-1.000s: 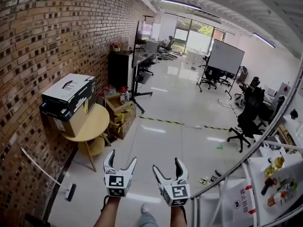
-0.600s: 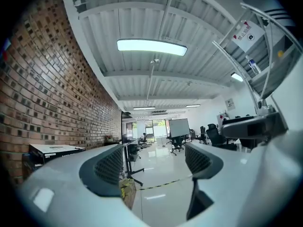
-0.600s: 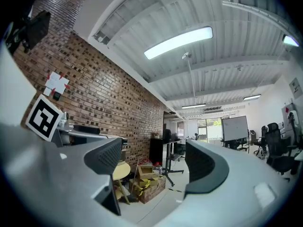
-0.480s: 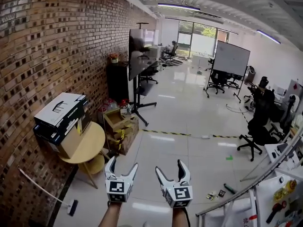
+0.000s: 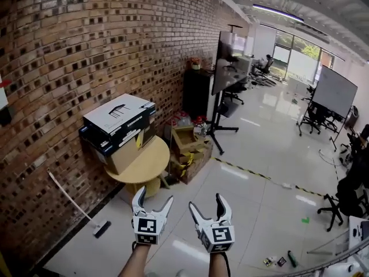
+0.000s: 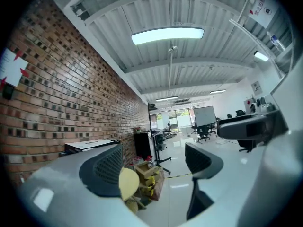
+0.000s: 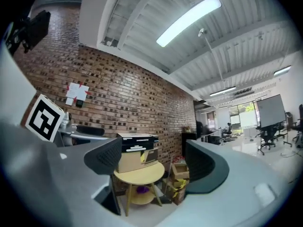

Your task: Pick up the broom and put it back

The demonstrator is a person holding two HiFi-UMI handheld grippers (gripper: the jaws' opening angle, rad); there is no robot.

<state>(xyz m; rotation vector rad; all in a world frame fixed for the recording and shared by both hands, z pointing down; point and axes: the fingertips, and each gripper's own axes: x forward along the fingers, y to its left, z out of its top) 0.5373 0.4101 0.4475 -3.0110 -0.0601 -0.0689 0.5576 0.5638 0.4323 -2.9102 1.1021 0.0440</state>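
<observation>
- Brick wall (image 5: 69,68) at ten o'clock, with broom (image 5: 101,228) propped against it, head on the floor.
- Broom at about nine o'clock of left gripper (image 5: 153,196), well apart from both grippers.
- Left gripper: fingers spread, nothing between them.
- Right gripper (image 5: 206,202): fingers spread wide, likewise empty.
- Round table (image 5: 153,157) with stacked boxes (image 5: 118,120) at twelve o'clock, beside the broom.
- Nothing of the task done yet, by the look of it: broom untouched; approach, grasp, lift and return all still left.
</observation>
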